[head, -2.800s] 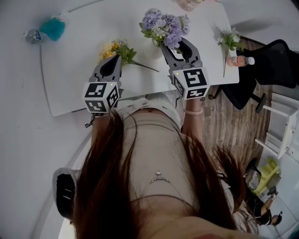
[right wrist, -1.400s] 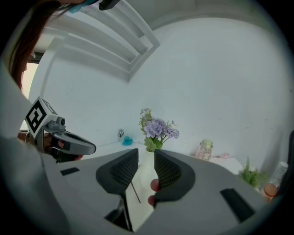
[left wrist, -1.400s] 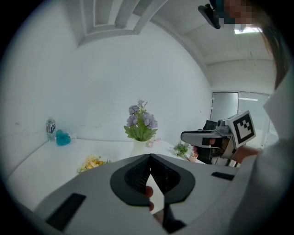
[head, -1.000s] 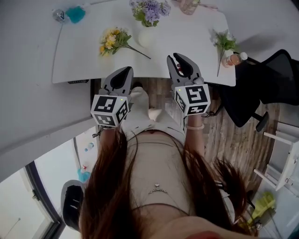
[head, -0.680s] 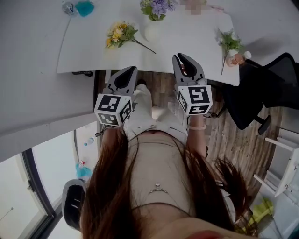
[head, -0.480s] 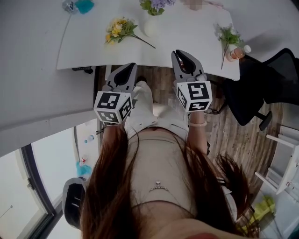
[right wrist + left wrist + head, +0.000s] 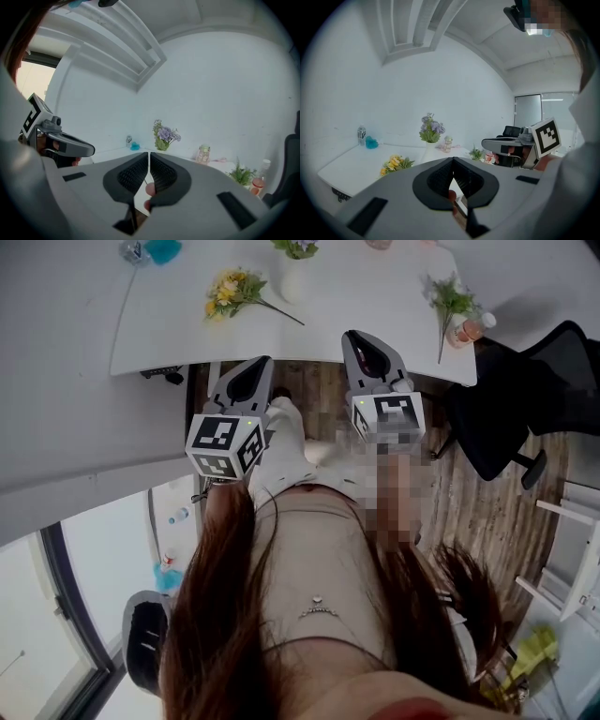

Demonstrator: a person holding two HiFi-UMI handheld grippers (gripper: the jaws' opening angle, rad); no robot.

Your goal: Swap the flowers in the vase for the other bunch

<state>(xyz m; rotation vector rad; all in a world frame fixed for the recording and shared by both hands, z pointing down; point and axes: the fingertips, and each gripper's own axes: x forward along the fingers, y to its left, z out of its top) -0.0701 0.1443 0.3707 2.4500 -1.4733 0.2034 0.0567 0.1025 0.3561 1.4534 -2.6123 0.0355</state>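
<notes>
The purple flowers (image 7: 431, 127) stood in the white vase (image 7: 292, 282) near the far edge of the counter (image 7: 356, 287). The yellow bunch (image 7: 228, 292) lay flat just left of the vase, heads to the left & stem trailing right toward the vase foot. Further right lay a green sprig (image 7: 448, 298) beside a pink bottle (image 7: 472, 326), well apart from the vase.

Both bunches prob. weigh next to nothing: thin stems, soft heads that would crush or shed if pinched. Best hold is likely on the bare stems below the blossoms, gathered so none slips out. For the purple lot that means just above the vase mouth, then a straight lift. The yellow bunch looks easiest to take at mid-stem, where it lies clear of the leaves. The vase looked narrow & top-heavy w/ flowers in it, so it could tip or slide on the smooth counter. Steadying its body w/ the other jaws seems wise, gently, since it may be breakable.

The left gripper (image 7: 260, 364) hung short of the counter's near edge, over the wood floor, jaws fully together & gripping nothing. The right gripper (image 7: 356, 337) sat level w/ it nearer the edge, jaws drawn to a hairline slit, also empty; neither touched flowers or vase
</notes>
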